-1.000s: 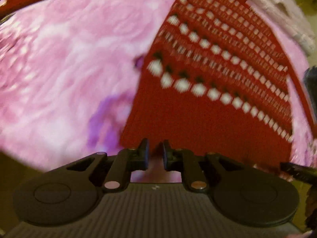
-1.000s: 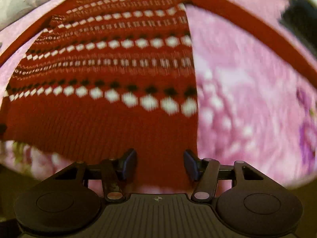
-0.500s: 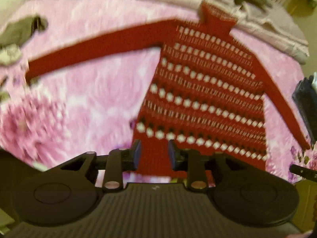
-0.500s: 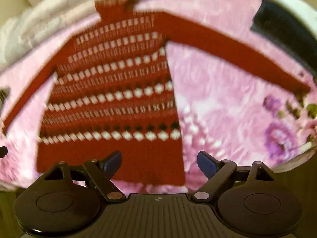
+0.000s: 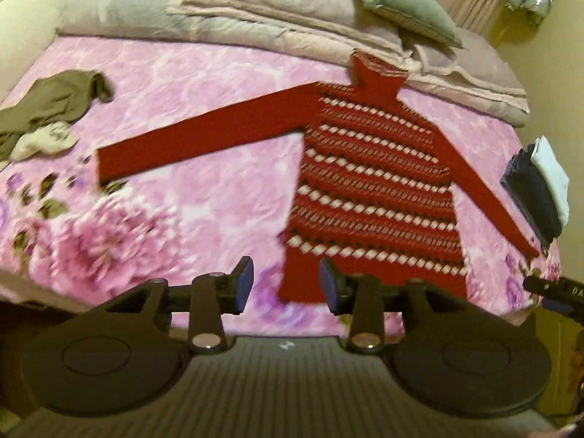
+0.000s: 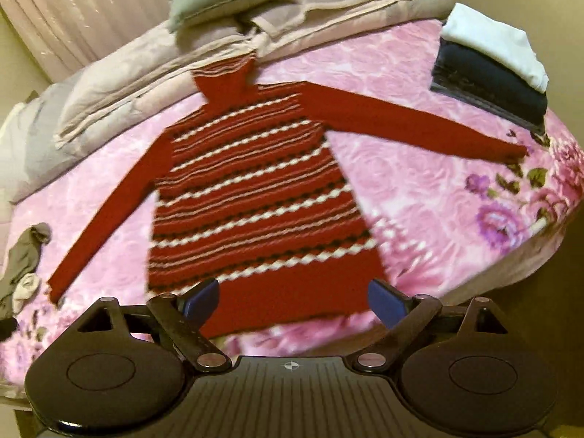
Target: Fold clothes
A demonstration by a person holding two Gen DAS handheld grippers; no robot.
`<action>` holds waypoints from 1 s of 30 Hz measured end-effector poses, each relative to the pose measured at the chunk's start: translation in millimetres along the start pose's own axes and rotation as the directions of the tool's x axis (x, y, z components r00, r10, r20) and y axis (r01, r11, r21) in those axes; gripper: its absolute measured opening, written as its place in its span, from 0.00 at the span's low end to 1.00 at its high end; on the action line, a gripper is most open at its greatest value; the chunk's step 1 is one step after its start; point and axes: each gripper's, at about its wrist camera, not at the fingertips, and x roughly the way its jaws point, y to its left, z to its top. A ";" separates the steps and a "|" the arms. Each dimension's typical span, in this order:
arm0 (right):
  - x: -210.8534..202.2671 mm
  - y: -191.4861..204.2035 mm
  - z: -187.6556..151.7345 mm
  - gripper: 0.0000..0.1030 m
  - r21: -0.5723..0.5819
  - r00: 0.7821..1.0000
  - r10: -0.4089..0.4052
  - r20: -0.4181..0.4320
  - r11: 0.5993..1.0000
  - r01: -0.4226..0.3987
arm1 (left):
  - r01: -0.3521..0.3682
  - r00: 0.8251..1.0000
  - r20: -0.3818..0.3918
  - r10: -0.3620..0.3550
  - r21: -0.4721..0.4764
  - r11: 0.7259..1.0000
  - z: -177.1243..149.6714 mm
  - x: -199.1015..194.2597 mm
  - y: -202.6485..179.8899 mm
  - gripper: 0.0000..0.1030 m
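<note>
A red sweater with white and black patterned bands (image 5: 376, 189) lies flat and spread out on the pink floral bedspread (image 5: 189, 197), collar toward the pillows, both sleeves stretched out to the sides. It also shows in the right wrist view (image 6: 255, 197). My left gripper (image 5: 286, 286) is open and empty, held back above the hem's left corner. My right gripper (image 6: 294, 301) is open wide and empty, held back above the hem's middle. Neither touches the sweater.
A stack of folded clothes, dark with white on top (image 6: 489, 69), sits on the bed's right side. A crumpled olive garment and a pale sock (image 5: 47, 109) lie on the left. A folded duvet and grey pillow (image 5: 398, 7) line the head of the bed.
Both grippers have pulled back and up from the sweater's hem, so the whole sweater now shows. Both sets of fingers have opened wider, the left from nearly shut.
</note>
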 end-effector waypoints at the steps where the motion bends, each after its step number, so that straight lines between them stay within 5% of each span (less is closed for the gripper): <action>1: -5.2 10.8 -9.0 0.88 0.000 1.000 0.006 0.000 1.000 -0.006 | 0.003 1.000 -0.001 -0.003 0.001 1.000 -7.1 -5.8 8.7 0.34; 11: -54.1 49.0 -79.4 0.88 0.061 1.000 -0.016 0.026 0.998 0.015 | 0.029 0.999 0.030 -0.030 0.040 0.999 -37.2 -51.8 50.4 0.37; 30: -81.5 55.4 -111.7 0.89 0.034 0.996 -0.078 0.039 0.996 0.077 | -0.057 0.996 0.086 0.041 0.192 0.980 -57.2 -79.3 20.5 0.41</action>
